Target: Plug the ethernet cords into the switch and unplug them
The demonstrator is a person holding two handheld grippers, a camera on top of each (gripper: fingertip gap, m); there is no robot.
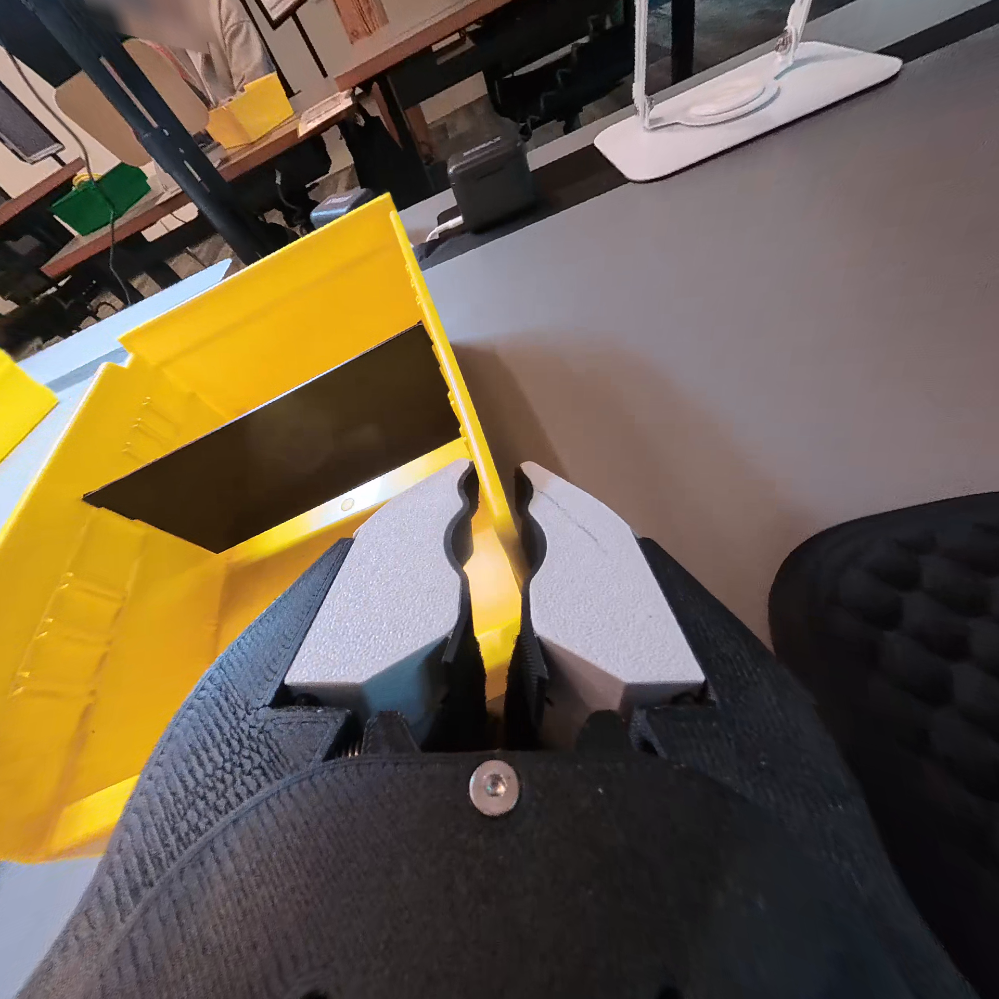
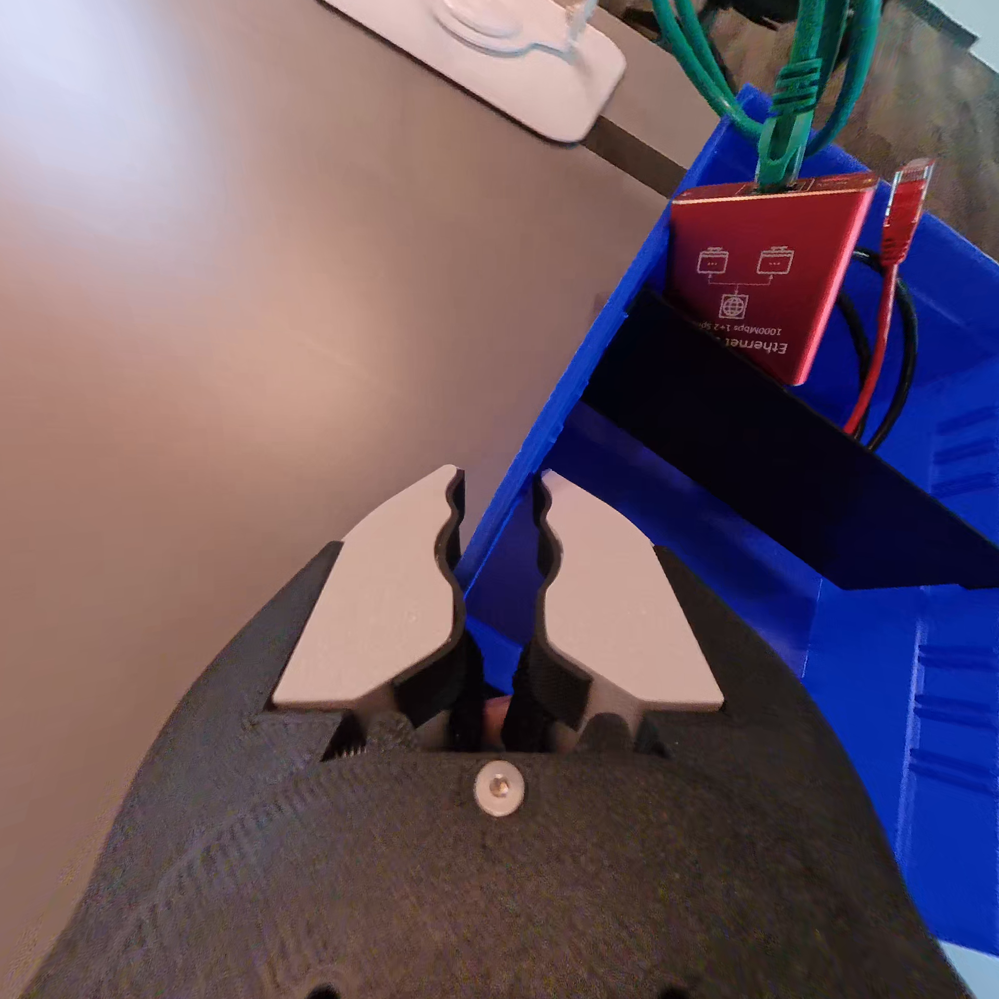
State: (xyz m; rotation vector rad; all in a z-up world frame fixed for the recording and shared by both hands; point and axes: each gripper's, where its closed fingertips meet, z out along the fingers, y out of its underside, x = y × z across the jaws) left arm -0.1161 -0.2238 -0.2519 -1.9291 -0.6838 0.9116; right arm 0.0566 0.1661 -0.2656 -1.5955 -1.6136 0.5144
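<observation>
In the right wrist view a red switch leans in the far end of a blue bin, behind a black divider. A green ethernet cord is plugged into its top edge. A red ethernet cord with a free plug stands beside it, with a black cable behind. My right gripper is shut on the blue bin's left wall. In the left wrist view my left gripper is shut on the right wall of a yellow bin that holds only a black divider.
Both bins sit on a grey table. A white stand base with a clear holder is at the table's far edge. A black padded chair is at the right. A small black box, other desks and bins lie beyond. Across from one pair of fingers to the other is roughly 45 centimeters.
</observation>
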